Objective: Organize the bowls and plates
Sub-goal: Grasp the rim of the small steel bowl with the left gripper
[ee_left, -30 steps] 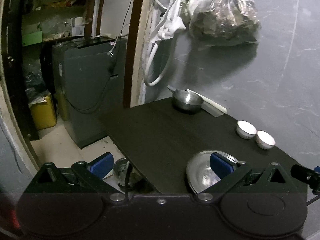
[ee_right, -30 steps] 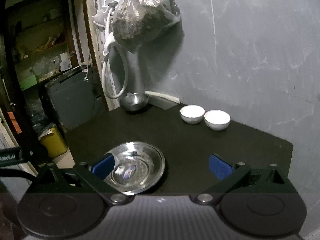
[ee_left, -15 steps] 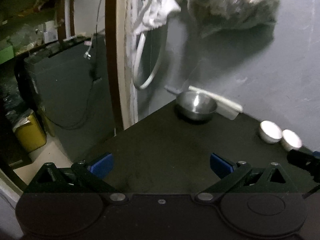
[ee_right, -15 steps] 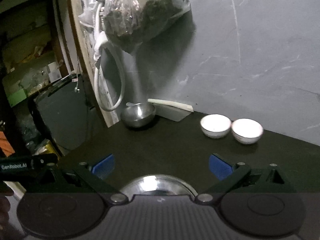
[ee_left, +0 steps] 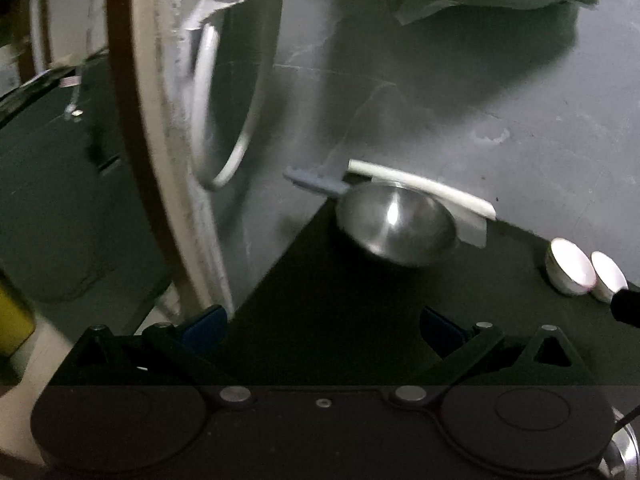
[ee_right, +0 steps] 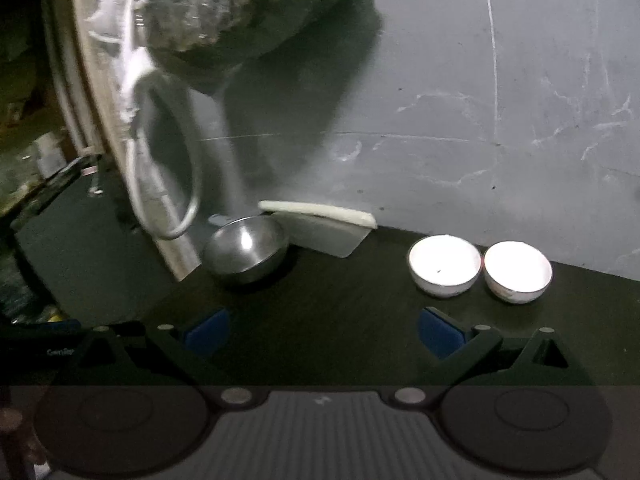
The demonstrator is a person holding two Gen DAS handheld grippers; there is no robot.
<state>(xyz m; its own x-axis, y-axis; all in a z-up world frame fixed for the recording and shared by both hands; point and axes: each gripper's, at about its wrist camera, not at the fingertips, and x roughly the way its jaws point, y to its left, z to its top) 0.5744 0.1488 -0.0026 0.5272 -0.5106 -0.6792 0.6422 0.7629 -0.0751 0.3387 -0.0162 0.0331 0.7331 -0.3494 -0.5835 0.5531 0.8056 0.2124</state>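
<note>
Two grippers are mine, one per hand. My left gripper (ee_left: 322, 326) has its blue-padded fingers (ee_left: 204, 324) spread wide, with nothing between them and nothing touching them. My right gripper (ee_right: 324, 330) is spread equally wide and is likewise empty.

Count of task items:
- One steel bowl (ee_right: 246, 250), upright, at the far left corner of the table.
- Two white bowls (ee_right: 444, 266), upright, side by side and touching or nearly so, far right of the steel bowl and well apart from it.
- One steel plate rim (ee_left: 624, 456), visible only as a sliver at the near right edge of the left wrist view.

The dark table (ee_right: 340, 304) carries all of these. A white tray-like piece (ee_right: 328, 226) leans against the grey wall (ee_right: 440, 100) just behind the steel bowl. A filled plastic bag (ee_right: 224, 8) and a looped white hose (ee_right: 168, 184) hang by the door frame at far left.
</note>
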